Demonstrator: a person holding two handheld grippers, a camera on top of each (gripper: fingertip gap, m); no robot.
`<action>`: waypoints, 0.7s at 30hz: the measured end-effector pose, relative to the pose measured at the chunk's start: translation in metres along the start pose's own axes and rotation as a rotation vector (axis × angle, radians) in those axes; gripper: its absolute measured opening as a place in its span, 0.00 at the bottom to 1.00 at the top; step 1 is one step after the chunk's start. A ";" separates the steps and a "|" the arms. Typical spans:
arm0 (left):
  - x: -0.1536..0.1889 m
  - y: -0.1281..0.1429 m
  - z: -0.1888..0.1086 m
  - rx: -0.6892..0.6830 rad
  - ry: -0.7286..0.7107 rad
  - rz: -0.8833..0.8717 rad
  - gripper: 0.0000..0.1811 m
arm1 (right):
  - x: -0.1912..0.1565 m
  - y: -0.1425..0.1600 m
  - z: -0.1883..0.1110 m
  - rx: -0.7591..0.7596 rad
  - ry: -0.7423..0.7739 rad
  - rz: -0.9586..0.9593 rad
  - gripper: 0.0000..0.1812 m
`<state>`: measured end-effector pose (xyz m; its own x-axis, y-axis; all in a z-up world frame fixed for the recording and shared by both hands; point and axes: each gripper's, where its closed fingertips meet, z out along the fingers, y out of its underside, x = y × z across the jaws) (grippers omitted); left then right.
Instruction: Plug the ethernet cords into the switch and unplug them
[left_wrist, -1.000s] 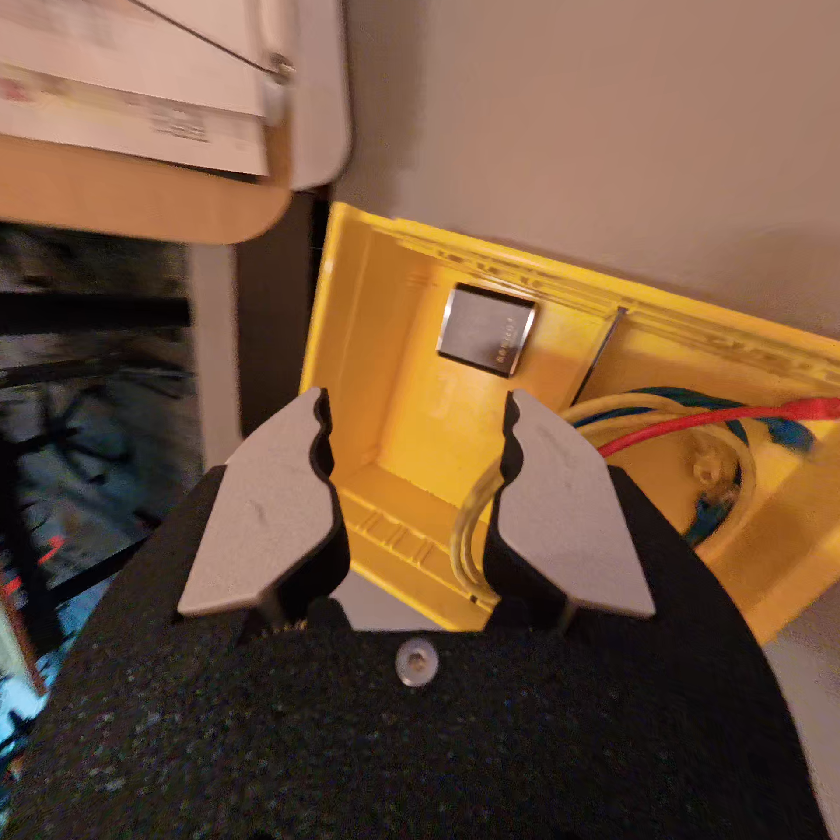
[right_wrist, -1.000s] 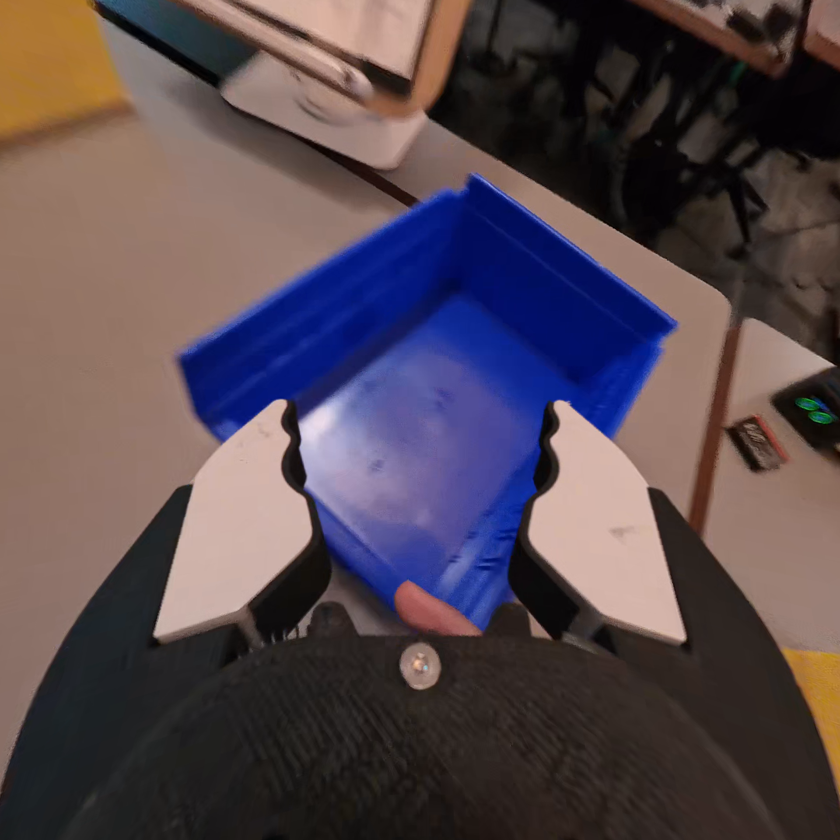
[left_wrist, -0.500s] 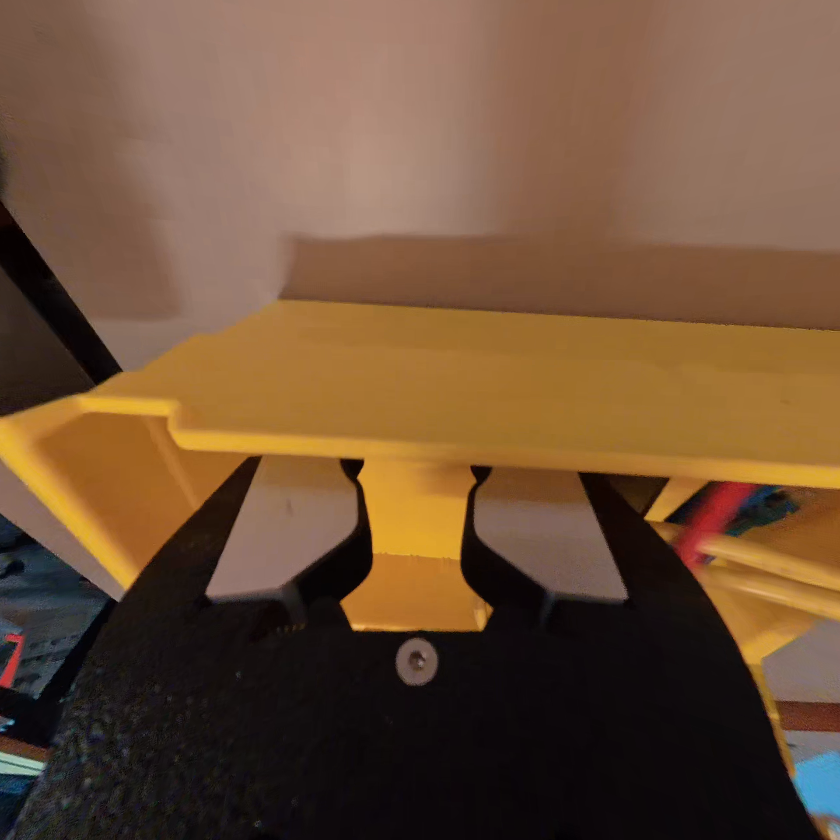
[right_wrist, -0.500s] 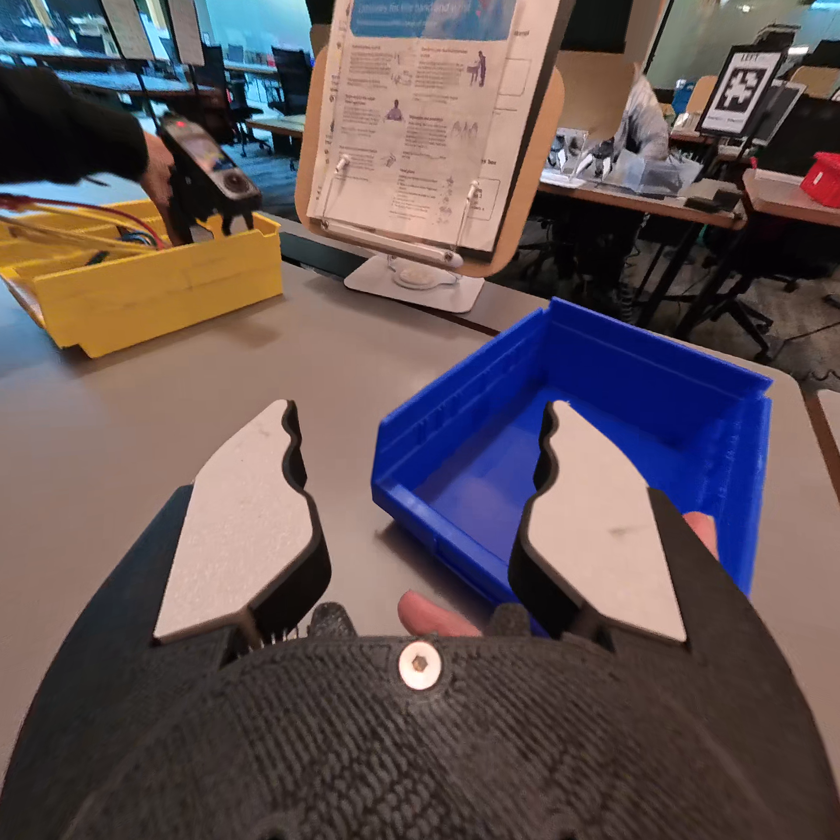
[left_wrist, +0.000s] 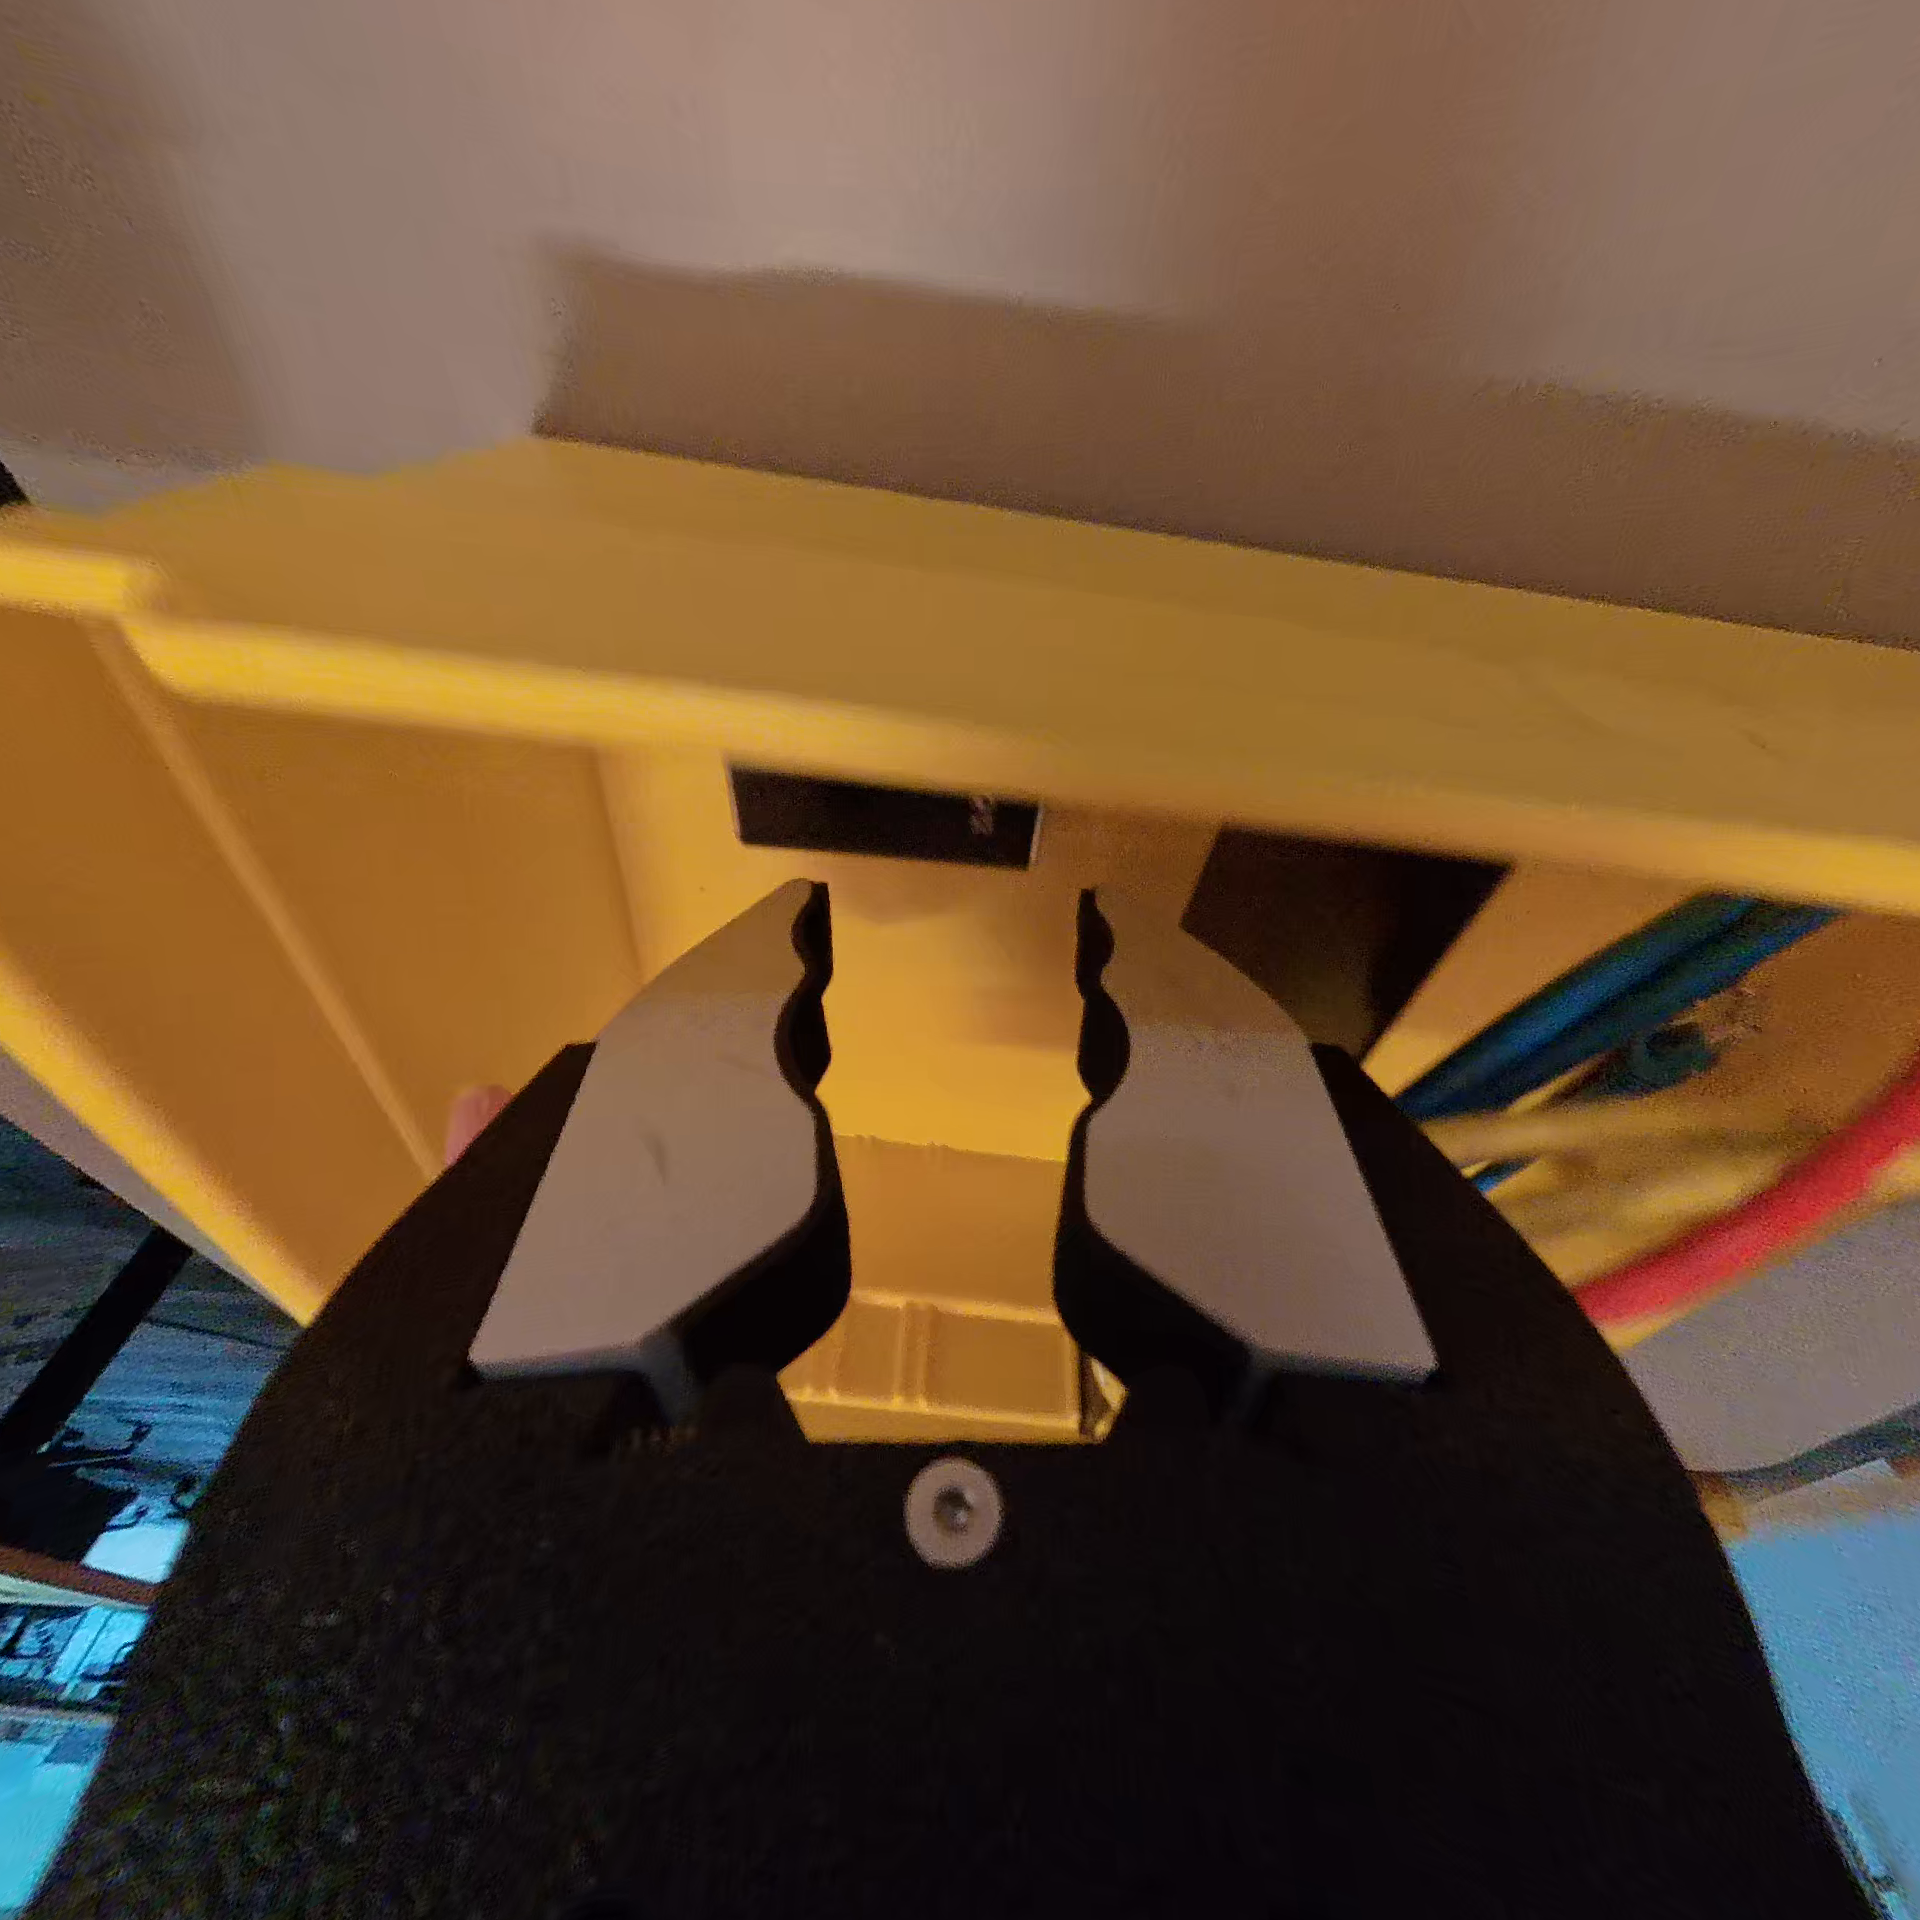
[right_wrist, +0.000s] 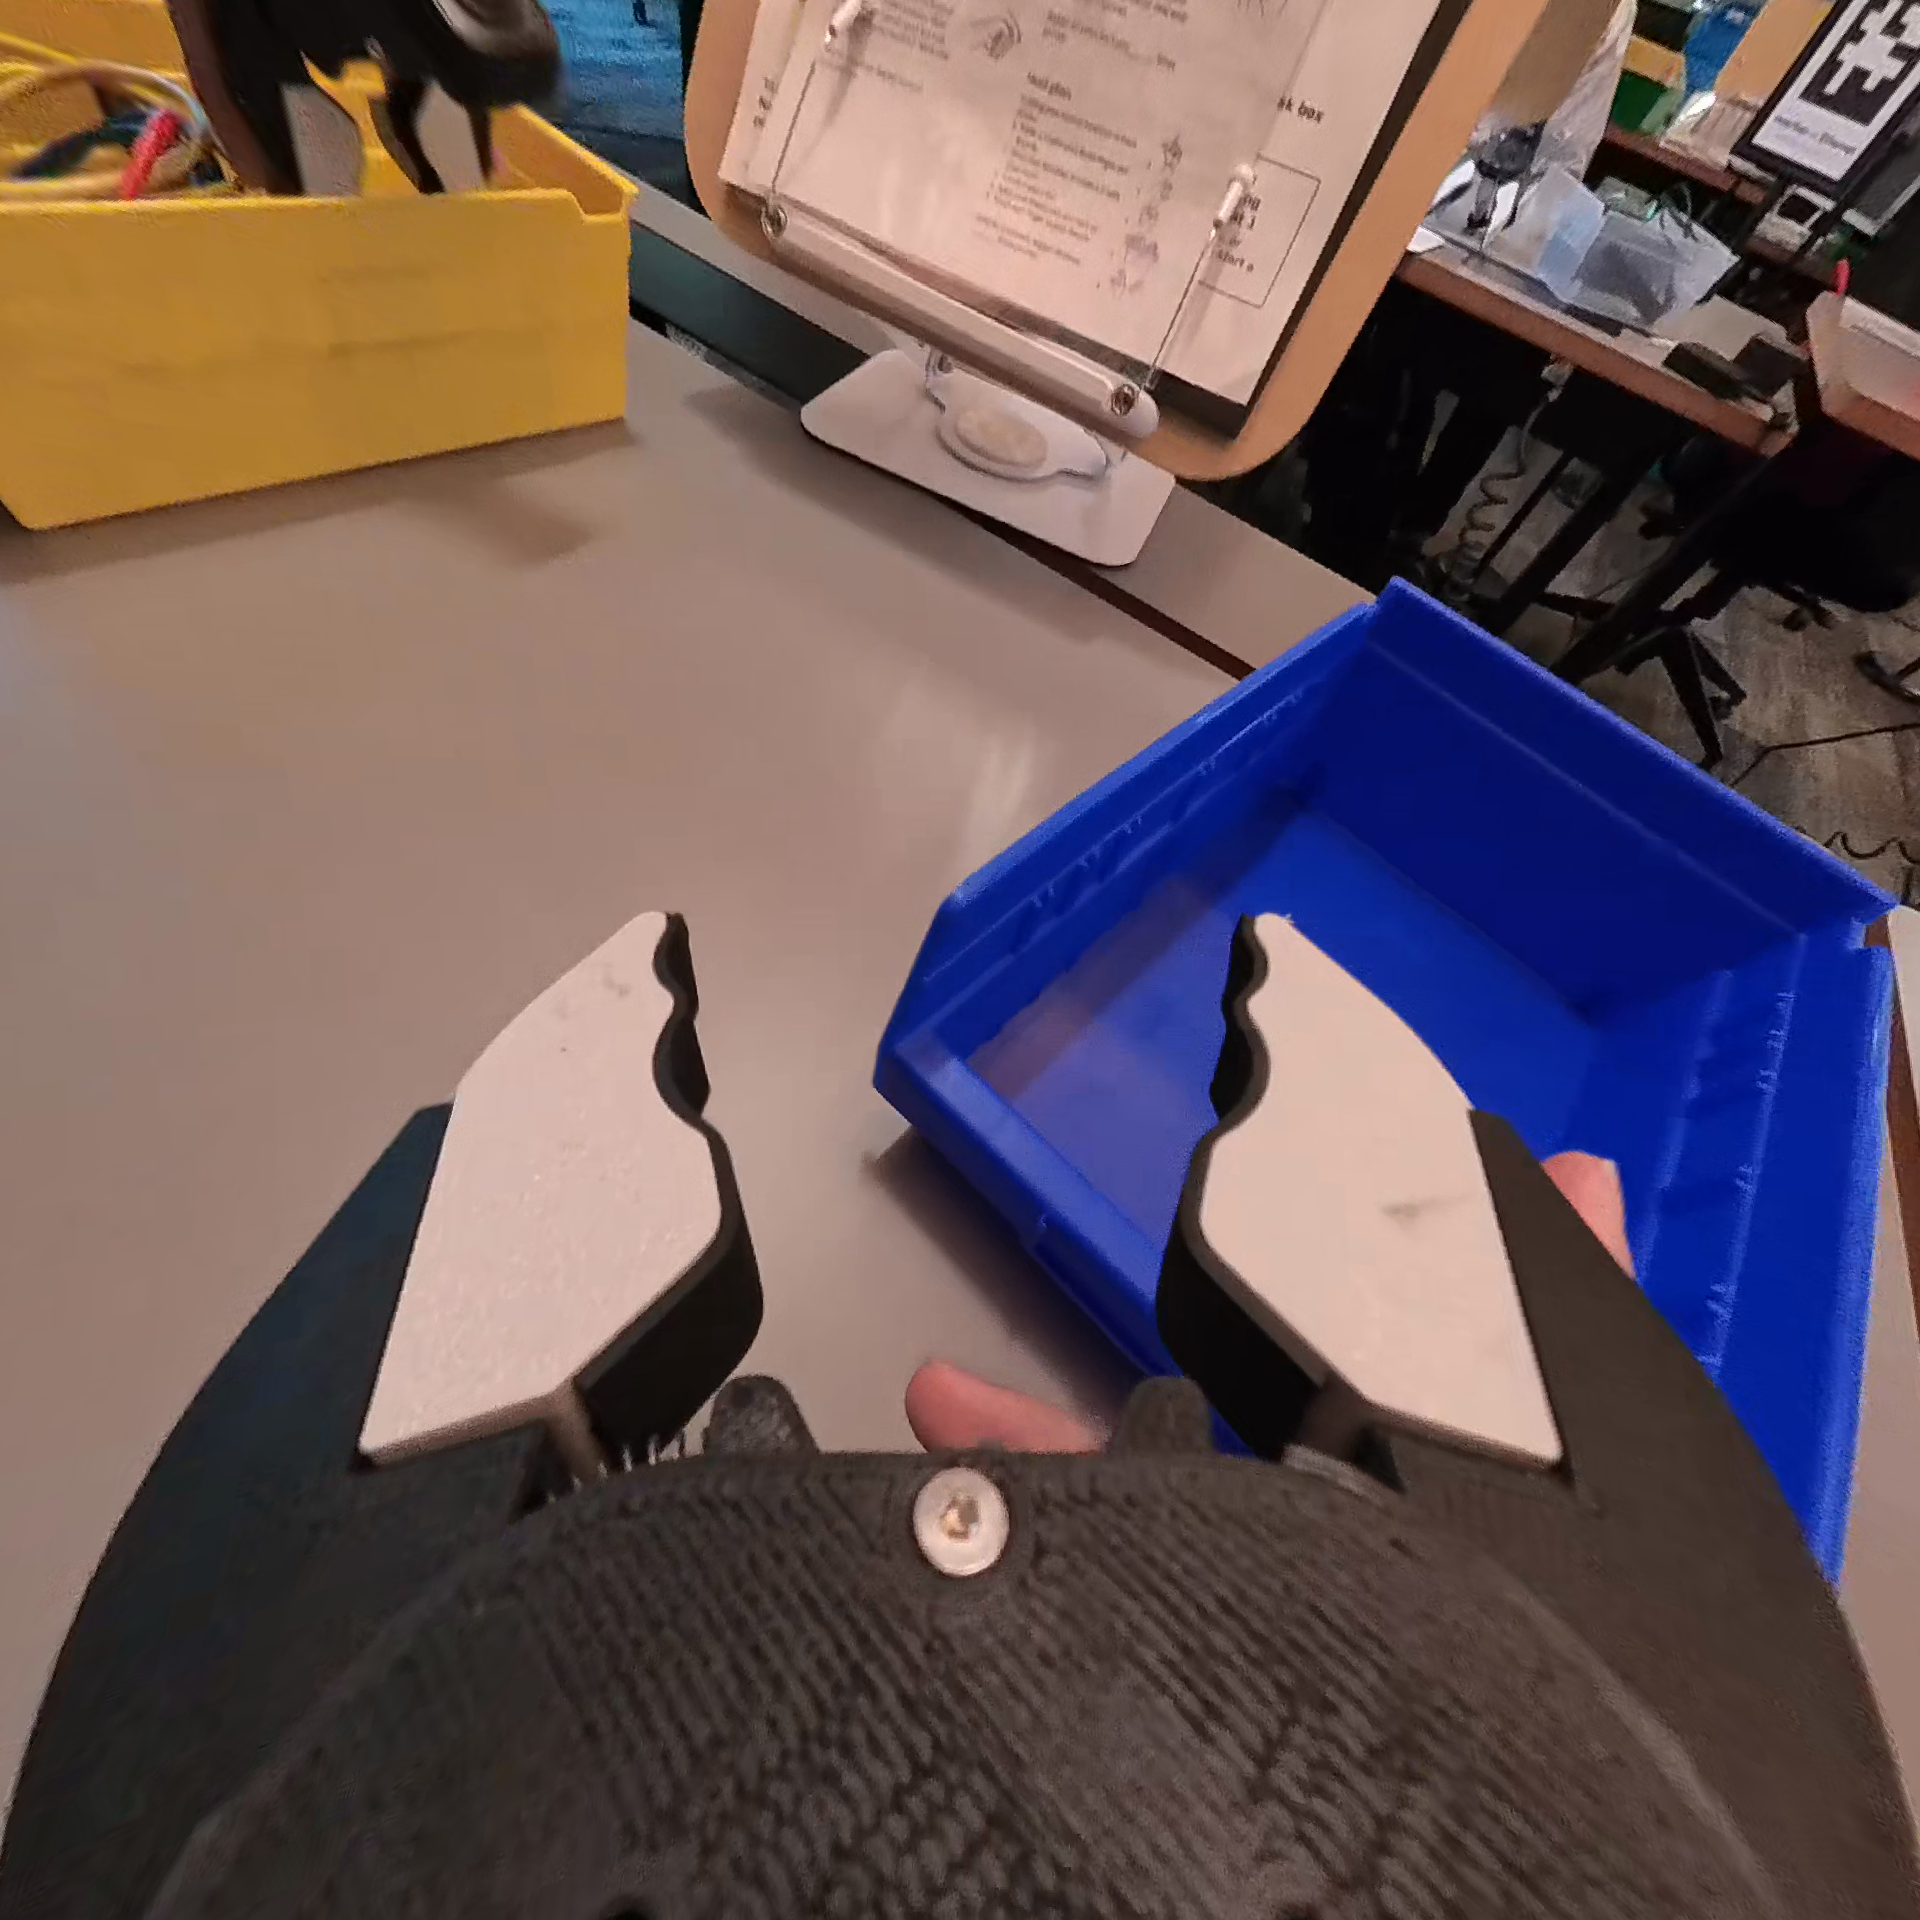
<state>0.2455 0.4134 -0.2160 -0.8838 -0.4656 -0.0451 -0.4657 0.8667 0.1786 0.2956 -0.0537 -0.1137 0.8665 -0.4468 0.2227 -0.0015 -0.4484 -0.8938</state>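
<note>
Between the left gripper (left_wrist: 951, 904) fingers there's just bare yellow floor of the yellow bin (left_wrist: 727, 623). The jaws are parted with a modest gap and hold nothing. Half a second back the bin's near wall covered the tips; now they're clear of it and the switch (left_wrist: 883, 829), a dark slab, shows just past the fingertips, not touching. Off to the right of the fingers, the red cord (left_wrist: 1745, 1216), blue cord (left_wrist: 1590, 1003) and yellow cord (left_wrist: 1579, 1132) lie blurred in the next compartment, behind a dark divider (left_wrist: 1340, 945).

Right gripper (right_wrist: 961, 920) fingers stand wide apart over the grey table (right_wrist: 416, 779), empty. Its right finger overlaps the empty blue bin (right_wrist: 1558, 831), which sits nearer than before. Farther out is a paper stand (right_wrist: 1039, 208), and the left gripper is dipped into the yellow bin at far left.
</note>
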 end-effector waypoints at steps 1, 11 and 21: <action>0.003 0.003 -0.003 0.010 0.015 -0.022 0.24 | 0.002 0.001 -0.001 -0.001 0.008 -0.002 0.53; -0.026 -0.012 0.000 0.128 -0.101 -0.026 0.44 | 0.007 0.001 0.001 0.023 0.003 0.015 0.52; -0.015 -0.023 0.032 0.018 -0.006 0.051 0.41 | 0.007 0.001 0.004 0.037 -0.001 0.035 0.51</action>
<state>0.2684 0.4064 -0.2508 -0.9068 -0.4194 -0.0422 -0.4204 0.8925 0.1635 0.3032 -0.0543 -0.1143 0.8669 -0.4606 0.1907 -0.0132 -0.4038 -0.9148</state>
